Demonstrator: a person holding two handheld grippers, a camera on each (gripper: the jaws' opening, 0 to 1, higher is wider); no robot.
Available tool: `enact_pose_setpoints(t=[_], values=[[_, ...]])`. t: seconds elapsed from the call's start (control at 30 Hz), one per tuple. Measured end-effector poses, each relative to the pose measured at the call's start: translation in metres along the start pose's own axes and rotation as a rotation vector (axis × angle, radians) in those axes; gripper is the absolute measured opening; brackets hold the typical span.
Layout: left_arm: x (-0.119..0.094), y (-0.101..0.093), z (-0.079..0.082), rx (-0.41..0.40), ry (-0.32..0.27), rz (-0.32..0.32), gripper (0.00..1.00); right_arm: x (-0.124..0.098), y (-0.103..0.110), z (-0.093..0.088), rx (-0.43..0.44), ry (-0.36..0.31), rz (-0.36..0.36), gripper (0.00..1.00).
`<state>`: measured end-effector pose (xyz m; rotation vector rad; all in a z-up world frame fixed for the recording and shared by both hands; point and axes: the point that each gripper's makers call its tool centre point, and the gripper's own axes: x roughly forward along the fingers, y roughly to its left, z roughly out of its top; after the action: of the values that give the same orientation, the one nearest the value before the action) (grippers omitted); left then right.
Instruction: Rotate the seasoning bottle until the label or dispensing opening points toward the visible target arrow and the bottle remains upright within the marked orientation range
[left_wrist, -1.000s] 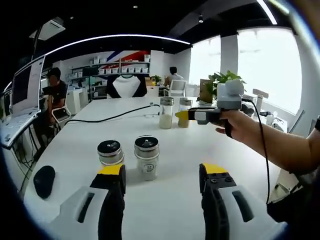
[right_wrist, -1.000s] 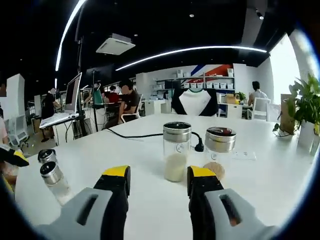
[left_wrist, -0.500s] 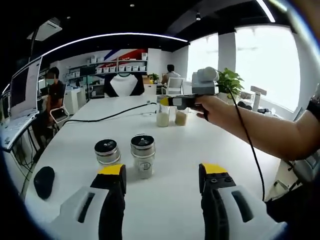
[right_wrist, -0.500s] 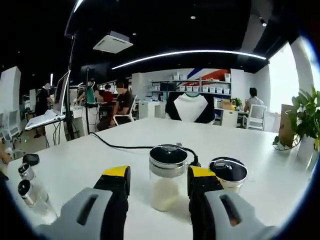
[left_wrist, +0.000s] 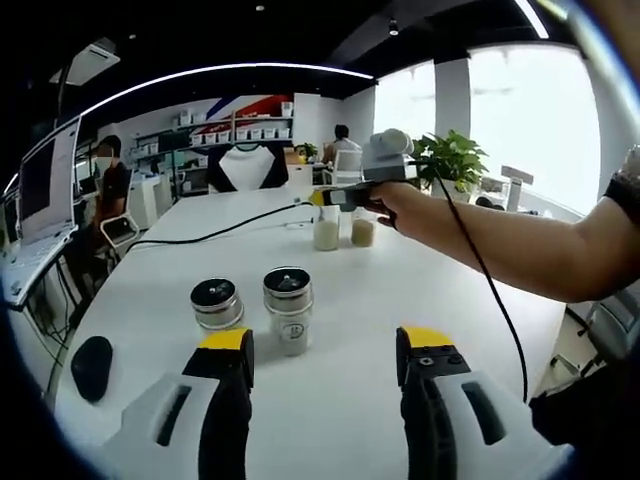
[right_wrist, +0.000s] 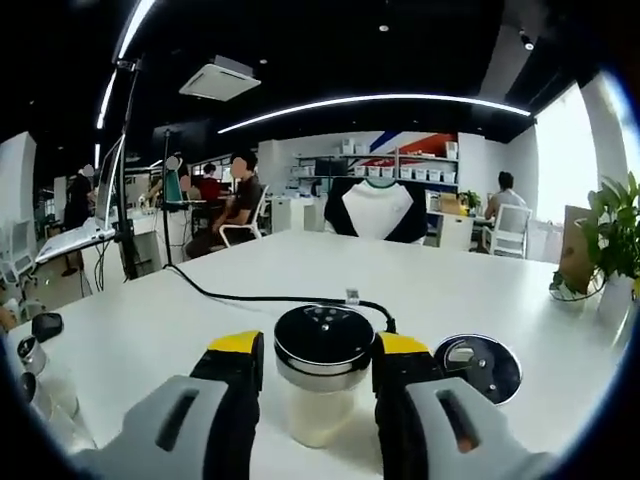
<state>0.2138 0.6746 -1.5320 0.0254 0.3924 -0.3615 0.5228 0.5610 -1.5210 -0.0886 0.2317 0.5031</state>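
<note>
A glass seasoning bottle (right_wrist: 320, 405) with white powder and a black perforated lid stands upright on the white table (right_wrist: 250, 270). My right gripper (right_wrist: 318, 350) is open, with its yellow-tipped jaws on either side of the bottle's lid. A second bottle (right_wrist: 478, 366) stands just to the right. In the left gripper view the right gripper (left_wrist: 322, 197), held by a hand, reaches over those two far bottles (left_wrist: 326, 232). My left gripper (left_wrist: 325, 342) is open, low over the table, behind two nearer dark-lidded bottles (left_wrist: 289, 311) (left_wrist: 217, 304).
A black cable (right_wrist: 260, 297) runs across the table behind the bottle. A black mouse-shaped object (left_wrist: 92, 366) lies at the table's left edge. A potted plant (left_wrist: 455, 160) stands at the far right. People sit at desks beyond the table.
My right gripper has moved forward and down, so the white-powder bottle now sits between its jaws. The left gripper has hardly moved.
</note>
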Motion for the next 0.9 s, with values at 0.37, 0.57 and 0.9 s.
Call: enact_pose_setpoints(t=[0.37,0.57,0.9], values=[[-0.007,0.0,-0.002,0.008,0.005,0.015,0.61,0.002,-0.001,0.001,0.011,-0.004,-0.002,0.37],[-0.013,-0.003,0.001,0.018,0.0,0.02,0.61,-0.005,0.009,0.001,0.02,-0.006,0.033,0.36],[-0.008,-0.017,0.003,0.028,-0.006,-0.007,0.61,-0.029,0.023,0.0,0.036,-0.016,0.101,0.36]])
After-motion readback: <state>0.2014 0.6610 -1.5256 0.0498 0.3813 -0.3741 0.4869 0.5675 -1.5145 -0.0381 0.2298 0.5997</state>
